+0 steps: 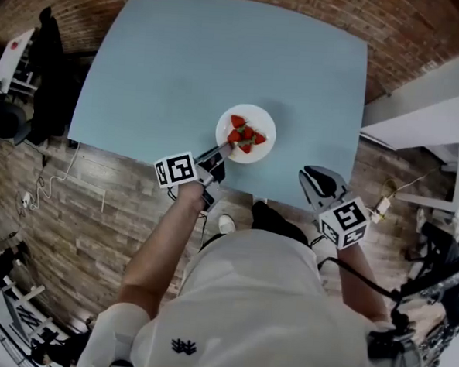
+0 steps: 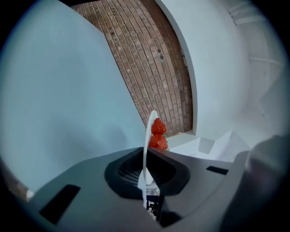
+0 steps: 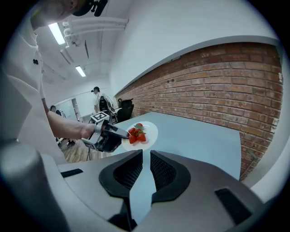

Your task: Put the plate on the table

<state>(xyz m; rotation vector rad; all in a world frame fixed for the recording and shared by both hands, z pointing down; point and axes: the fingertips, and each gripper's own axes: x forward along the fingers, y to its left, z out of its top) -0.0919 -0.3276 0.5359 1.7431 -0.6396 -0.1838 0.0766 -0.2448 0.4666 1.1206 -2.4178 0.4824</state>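
A white plate (image 1: pixel 260 147) carrying several strawberries (image 1: pixel 246 135) sits low over the near middle of the light blue table (image 1: pixel 222 54). My left gripper (image 1: pixel 224 149) is shut on the plate's near-left rim. In the left gripper view the plate (image 2: pixel 147 136) runs edge-on between the jaws, with the strawberries (image 2: pixel 158 133) just past it. I cannot tell whether the plate touches the table. My right gripper (image 1: pixel 311 180) hovers at the table's front edge to the right, its jaws a narrow gap apart and empty. From there I see the plate (image 3: pixel 149 133) and the left gripper (image 3: pixel 123 133).
A brick wall (image 3: pixel 217 86) runs along the table's far side. Wood flooring (image 1: pixel 80 224) with cables lies to the left, beside dark office chairs (image 1: pixel 16 119). White furniture (image 1: pixel 420 105) stands at the right. People stand far back in the room (image 3: pixel 96 93).
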